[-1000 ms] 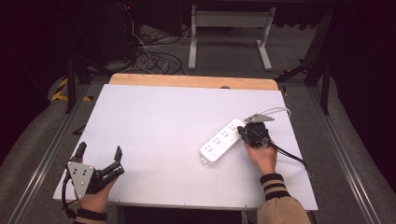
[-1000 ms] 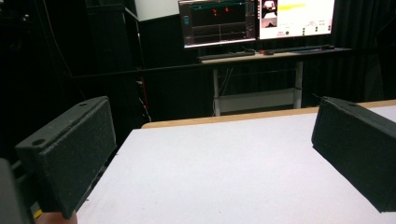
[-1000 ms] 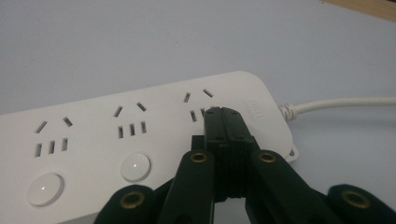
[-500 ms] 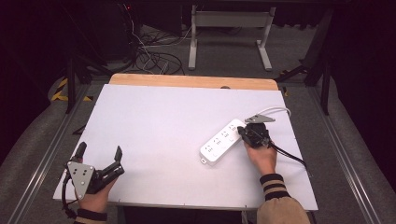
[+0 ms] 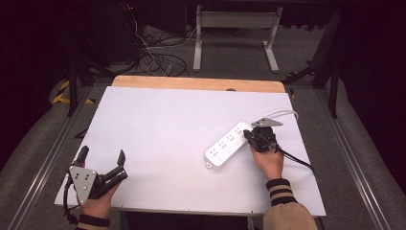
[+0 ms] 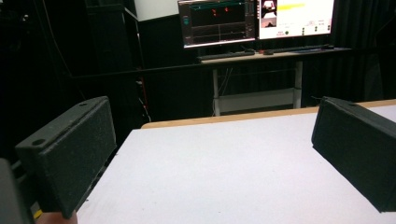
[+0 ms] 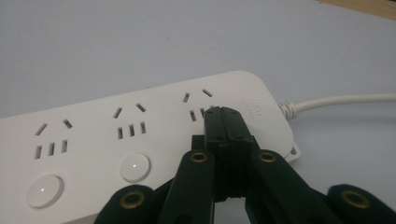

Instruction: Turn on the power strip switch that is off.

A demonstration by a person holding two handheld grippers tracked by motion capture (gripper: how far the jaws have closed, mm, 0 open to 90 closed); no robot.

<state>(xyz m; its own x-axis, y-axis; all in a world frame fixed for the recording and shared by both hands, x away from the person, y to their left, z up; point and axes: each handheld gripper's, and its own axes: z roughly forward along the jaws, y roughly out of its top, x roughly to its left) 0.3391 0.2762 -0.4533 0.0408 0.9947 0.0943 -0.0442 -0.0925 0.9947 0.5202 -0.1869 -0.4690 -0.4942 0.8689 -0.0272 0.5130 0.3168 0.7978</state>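
My right claw [image 7: 224, 122] sits pressed together, jaws flat against each other with nothing between them, tip resting on the strip [image 5: 229, 145] at its cord end, just over the last socket, where a button would match the two [image 7: 136, 167] beside it. The strip lies at about four o'clock on the table [image 5: 167, 120], slanting toward one o'clock, its white cord [image 5: 282, 113] curling off behind my hand [image 5: 269, 162].

Over the last second nothing has shifted: strip, claw and hand sit exactly where they were. I read that as a held press on that end switch rather than a grab, though I can't see the button under my tip.

My left claw [image 5: 101, 160] is spread wide and empty at seven o'clock, idle.
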